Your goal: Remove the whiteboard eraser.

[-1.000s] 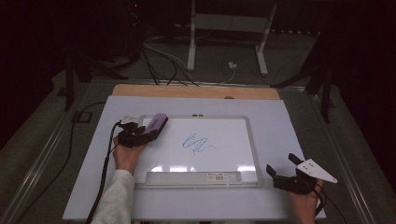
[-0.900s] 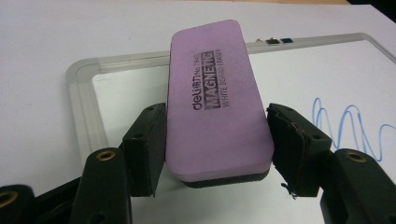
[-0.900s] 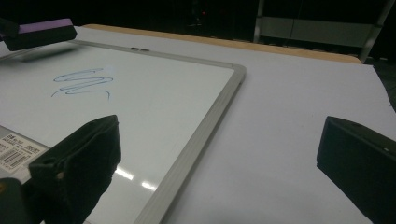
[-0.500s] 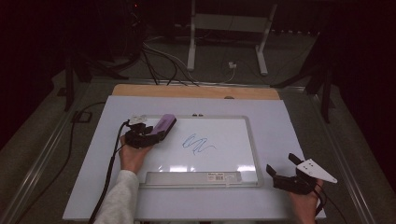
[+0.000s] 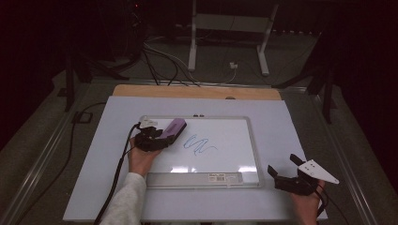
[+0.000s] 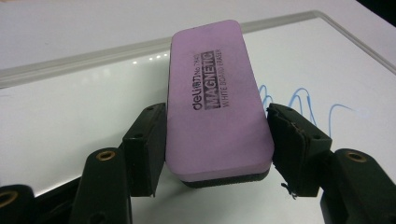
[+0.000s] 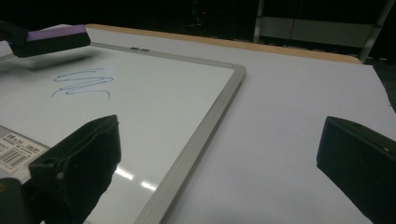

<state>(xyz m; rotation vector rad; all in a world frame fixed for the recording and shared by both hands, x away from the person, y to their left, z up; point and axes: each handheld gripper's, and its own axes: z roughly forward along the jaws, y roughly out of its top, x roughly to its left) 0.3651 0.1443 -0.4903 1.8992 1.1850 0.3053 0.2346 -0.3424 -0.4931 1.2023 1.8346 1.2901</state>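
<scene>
1. Reaching in from the bottom left of the high view, the person's left hand (image 5: 141,157) and pale sleeve (image 5: 123,199) carry the left gripper (image 5: 157,139), which sits over the upper left part of the whiteboard (image 5: 225,119).
2. Its jaws are clamped on the long sides of a purple eraser (image 6: 215,100); in the left gripper view both black pads press against the foam, and the printed top reads "deli MAGNETIC white board eraser".
3. The eraser's dark felt underside faces the board, its far end pointing toward the board's top edge.
4. Just to the right of the eraser lies a blue scribble (image 5: 199,144), near the middle of the white surface and apart from the eraser in the high view.
5. A label strip (image 5: 220,177) runs along the board's near frame.
6. The board lies on a white sheet covering the tabletop (image 5: 291,122), with a wooden edge behind it.
7. At the far right, the right gripper (image 5: 284,171) rests off the board near its lower right corner, jaws spread wide with nothing between them.
</scene>
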